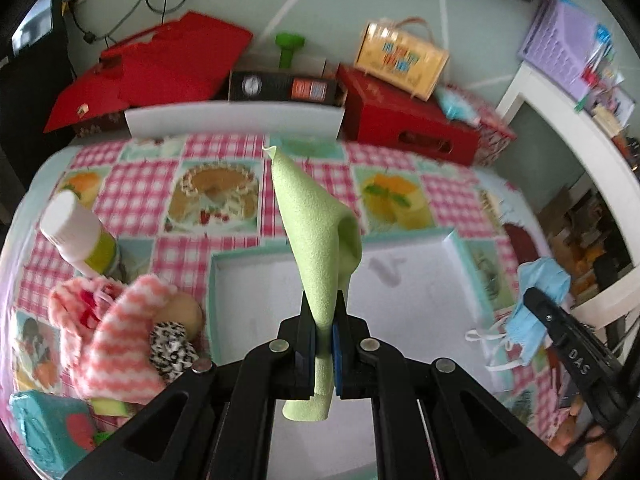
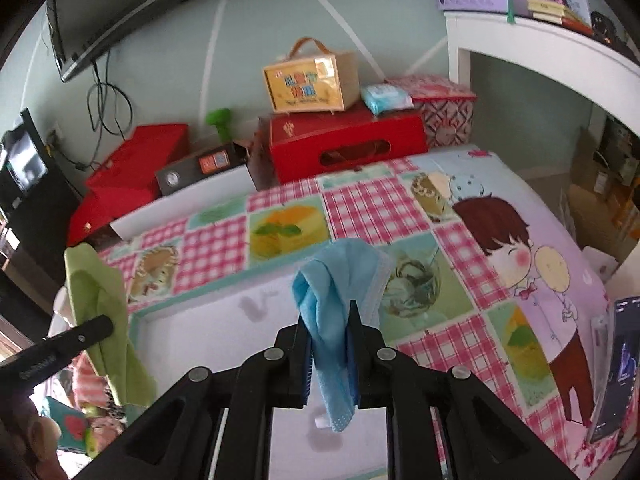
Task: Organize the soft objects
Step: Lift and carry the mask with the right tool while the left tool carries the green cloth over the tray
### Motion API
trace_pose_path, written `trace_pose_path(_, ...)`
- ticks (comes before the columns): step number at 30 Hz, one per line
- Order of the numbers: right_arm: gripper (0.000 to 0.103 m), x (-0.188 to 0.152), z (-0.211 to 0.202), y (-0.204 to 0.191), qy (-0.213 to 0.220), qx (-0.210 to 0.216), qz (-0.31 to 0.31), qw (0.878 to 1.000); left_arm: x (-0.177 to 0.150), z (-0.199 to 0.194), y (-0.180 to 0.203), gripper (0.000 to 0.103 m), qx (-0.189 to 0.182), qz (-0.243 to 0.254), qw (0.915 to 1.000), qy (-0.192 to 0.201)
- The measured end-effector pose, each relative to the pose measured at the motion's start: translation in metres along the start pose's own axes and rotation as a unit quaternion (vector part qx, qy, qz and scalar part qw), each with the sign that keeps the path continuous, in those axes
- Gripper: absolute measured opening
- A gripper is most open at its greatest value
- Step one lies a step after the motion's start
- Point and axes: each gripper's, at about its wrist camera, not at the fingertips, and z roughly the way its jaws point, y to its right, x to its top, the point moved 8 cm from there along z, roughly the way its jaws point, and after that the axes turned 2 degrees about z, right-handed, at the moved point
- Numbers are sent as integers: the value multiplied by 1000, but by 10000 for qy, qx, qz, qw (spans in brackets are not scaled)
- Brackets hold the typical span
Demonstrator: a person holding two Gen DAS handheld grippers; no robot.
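My left gripper (image 1: 323, 304) is shut on a light green foam cloth (image 1: 316, 216) and holds it up above the white tray (image 1: 452, 240) with teal rim. My right gripper (image 2: 328, 312) is shut on a blue face mask (image 2: 340, 276), held above the same tray (image 2: 138, 316). The right gripper and mask (image 1: 536, 292) show at the right in the left wrist view. The green cloth (image 2: 100, 308) and left gripper (image 2: 102, 326) show at the left in the right wrist view. A pink striped sock (image 1: 116, 332) and a leopard-print scrunchie (image 1: 172, 346) lie left of the tray.
A white-capped bottle (image 1: 76, 236) stands left on the checked tablecloth (image 1: 224, 204). A teal sponge (image 1: 48, 432) lies at front left. Red boxes (image 1: 404, 120), a yellow carry box (image 1: 400, 60) and a black box (image 1: 284, 88) line the far wall. A white shelf (image 2: 540, 40) stands right.
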Motion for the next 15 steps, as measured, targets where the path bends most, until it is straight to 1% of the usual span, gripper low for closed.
trace_pose_path(4, 16, -10, 21, 4, -266, -49, 63, 9996, -11, 26, 2, 6, 142, -72, 9995, -255)
trace_pose_path(7, 16, -16, 34, 3, -453, -41, 51, 9990, -16, 38, 3, 6, 132, -256, 9989, -360)
trace_pose_path(13, 16, -24, 49, -6, -629, 132, 57, 9979, -24, 52, 2, 6, 156, -506, 9976, -457)
trace_pose_path(15, 16, -25, 52, -11, -667, 167, 19, 9976, -25, 54, 3, 6, 172, -509, 9975, -452)
